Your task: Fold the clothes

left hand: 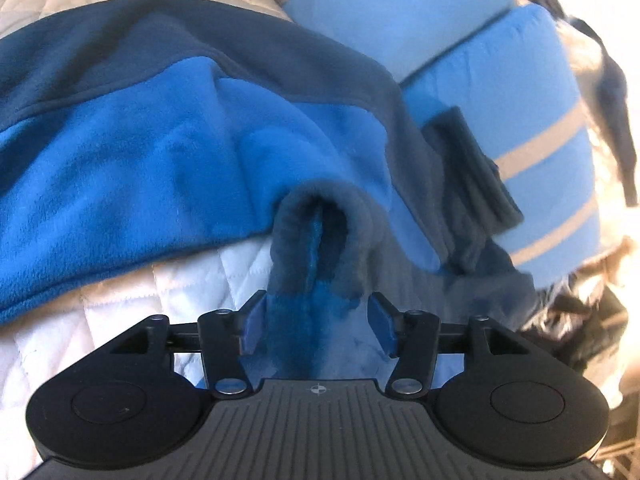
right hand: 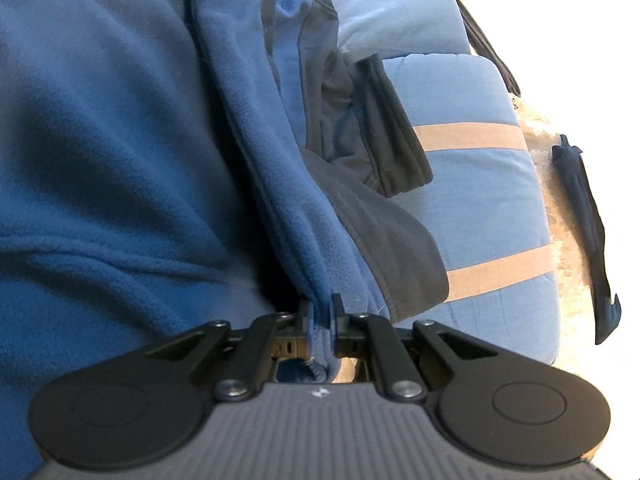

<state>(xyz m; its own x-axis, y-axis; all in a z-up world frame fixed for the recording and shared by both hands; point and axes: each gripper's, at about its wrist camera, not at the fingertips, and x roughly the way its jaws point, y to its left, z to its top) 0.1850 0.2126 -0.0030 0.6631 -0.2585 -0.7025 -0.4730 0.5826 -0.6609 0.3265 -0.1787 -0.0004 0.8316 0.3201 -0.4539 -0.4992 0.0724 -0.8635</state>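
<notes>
Pinching fleece jacket (right hand: 120, 140), right gripper (right hand: 320, 322)

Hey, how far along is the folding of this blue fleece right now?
Early on. Done: little; the fleece jacket lies spread and bunched on the white quilt, one dark cuff draped onto the striped cushion. In hand: the right gripper pinches a fleece edge, while the left gripper stands open around a fabric fold. Left: every neat fold.

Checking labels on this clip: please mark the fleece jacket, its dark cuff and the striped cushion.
fleece jacket (left hand: 120, 168), left wrist view, bright blue panel.
dark cuff (right hand: 394, 128), right wrist view, middle of the ribbed band.
striped cushion (right hand: 480, 200), right wrist view, light blue between two beige stripes.
</notes>
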